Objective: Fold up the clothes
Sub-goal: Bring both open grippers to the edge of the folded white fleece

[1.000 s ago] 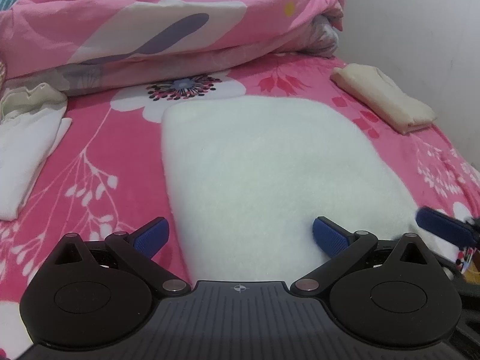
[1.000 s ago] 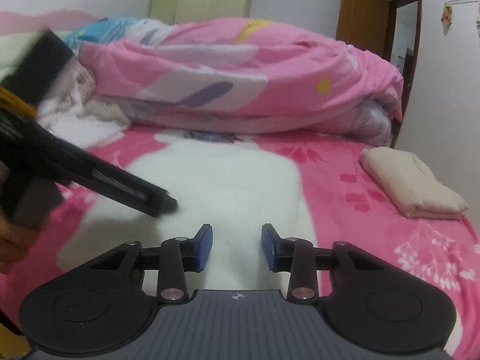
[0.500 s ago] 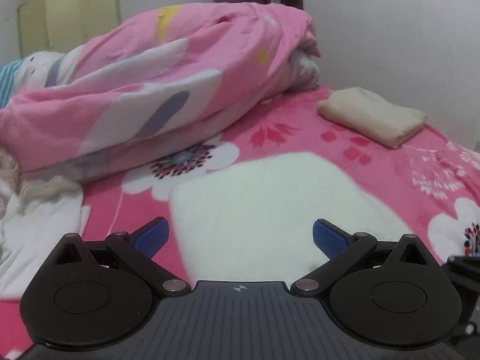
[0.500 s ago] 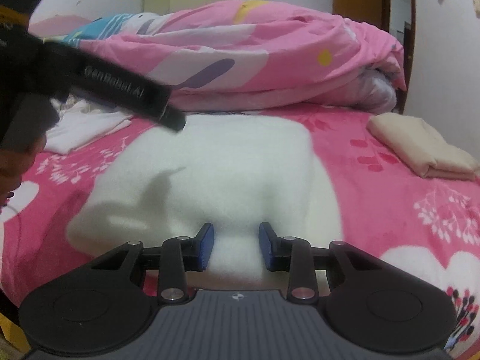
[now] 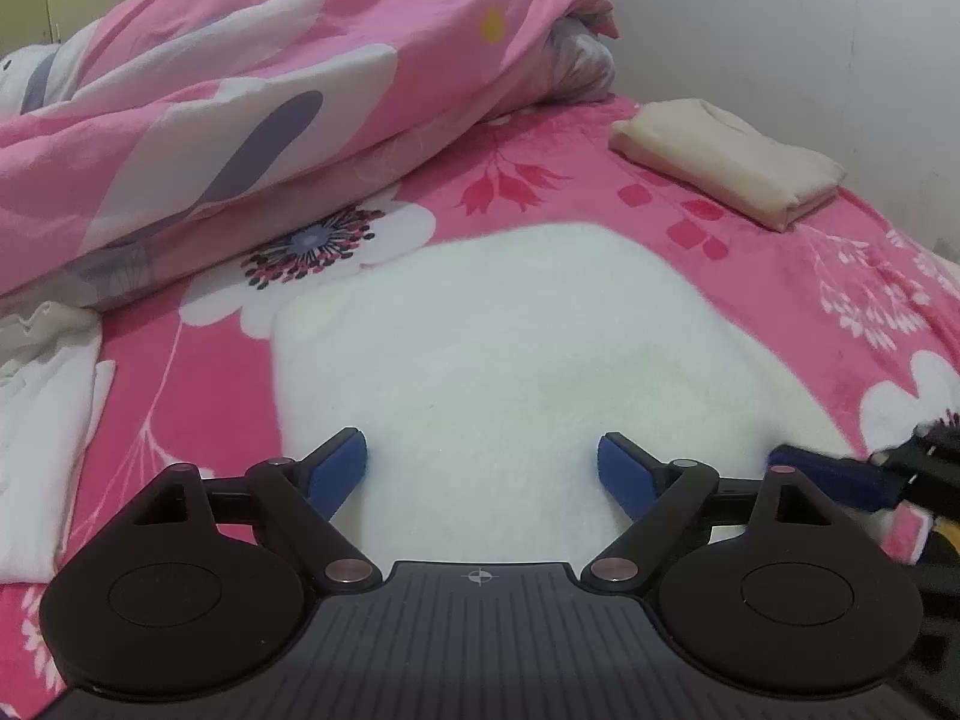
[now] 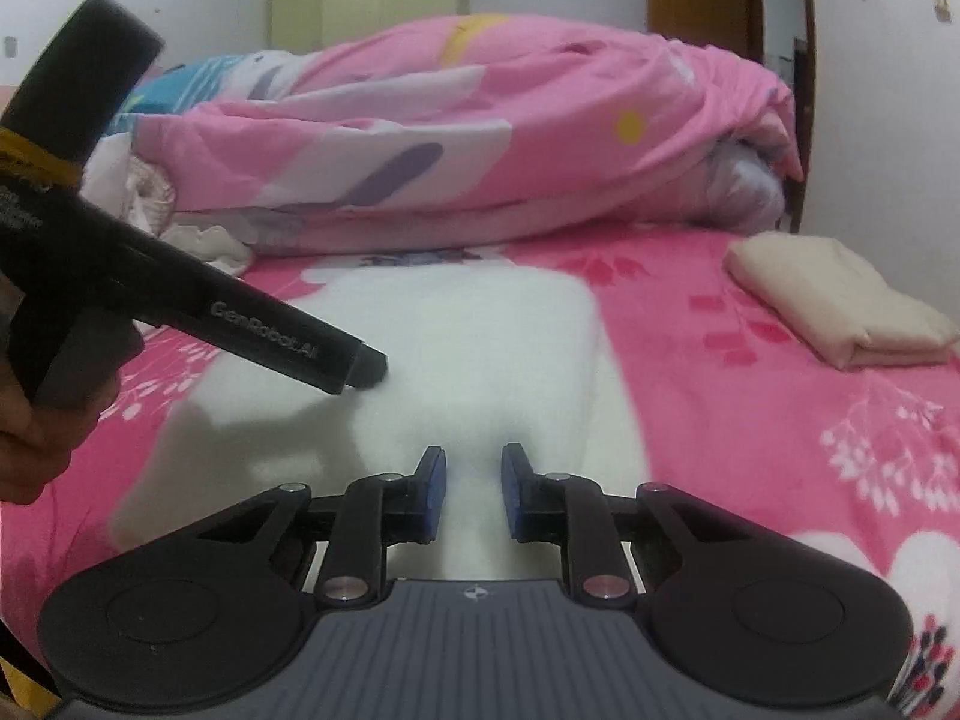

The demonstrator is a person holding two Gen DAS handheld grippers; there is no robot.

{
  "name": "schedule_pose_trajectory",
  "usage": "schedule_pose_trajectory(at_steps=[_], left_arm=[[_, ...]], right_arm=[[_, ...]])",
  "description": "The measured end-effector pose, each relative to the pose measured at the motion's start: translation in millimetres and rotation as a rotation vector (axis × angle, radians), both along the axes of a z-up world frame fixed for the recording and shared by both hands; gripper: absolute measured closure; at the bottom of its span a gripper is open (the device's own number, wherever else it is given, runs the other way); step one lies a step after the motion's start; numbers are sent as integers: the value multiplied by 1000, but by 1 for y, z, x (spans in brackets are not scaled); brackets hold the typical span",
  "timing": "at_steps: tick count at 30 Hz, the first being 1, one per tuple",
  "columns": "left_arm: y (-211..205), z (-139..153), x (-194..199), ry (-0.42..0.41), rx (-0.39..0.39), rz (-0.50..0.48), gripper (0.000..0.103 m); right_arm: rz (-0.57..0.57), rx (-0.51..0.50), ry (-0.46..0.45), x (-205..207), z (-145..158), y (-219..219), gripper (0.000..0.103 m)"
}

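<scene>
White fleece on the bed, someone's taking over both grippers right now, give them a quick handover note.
Left gripper: fingers wide but closing, over the near edge of the white fleece, not gripping.
Right gripper: fingers narrow and closing with a ridge of fleece between them; grip not yet firm.
The fleece lies flat mid-bed on the pink floral blanket.
Done: a beige folded garment sits far right by the wall.
Left: fold the fleece; unfolded white clothes wait on the left.

a home bedroom is showing: a bed (image 6: 750, 420) in pink floral bedding, a rumpled duvet (image 6: 480, 138) lying beyond the claw, a wardrobe (image 6: 366, 6) behind.
</scene>
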State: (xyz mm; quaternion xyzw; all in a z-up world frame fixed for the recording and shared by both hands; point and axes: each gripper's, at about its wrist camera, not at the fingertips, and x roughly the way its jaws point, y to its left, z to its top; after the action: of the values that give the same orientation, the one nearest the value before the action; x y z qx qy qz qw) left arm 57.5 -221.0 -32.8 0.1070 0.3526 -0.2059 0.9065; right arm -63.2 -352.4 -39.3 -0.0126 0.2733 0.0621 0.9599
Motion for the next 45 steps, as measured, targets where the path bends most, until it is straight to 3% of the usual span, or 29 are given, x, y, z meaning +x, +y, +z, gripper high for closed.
schedule_pose_trajectory(at_steps=[5, 10, 19, 27, 42, 45], left_arm=[[0, 1, 2, 10, -2, -4, 17], [0, 1, 4, 12, 1, -10, 17], [0, 1, 4, 16, 2, -15, 16], [0, 1, 5, 11, 9, -17, 16], [0, -1, 2, -4, -6, -7, 13], [6, 1, 3, 9, -43, -7, 11]], right_arm=[[-24, 9, -52, 10, 20, -8, 85], [-12, 13, -2, 30, 0, -15, 85], [-5, 15, -33, 59, 24, -22, 85], [6, 44, 27, 104, -3, -28, 85], [28, -5, 66, 113, 1, -22, 84], [37, -20, 81, 118, 6, -20, 83]])
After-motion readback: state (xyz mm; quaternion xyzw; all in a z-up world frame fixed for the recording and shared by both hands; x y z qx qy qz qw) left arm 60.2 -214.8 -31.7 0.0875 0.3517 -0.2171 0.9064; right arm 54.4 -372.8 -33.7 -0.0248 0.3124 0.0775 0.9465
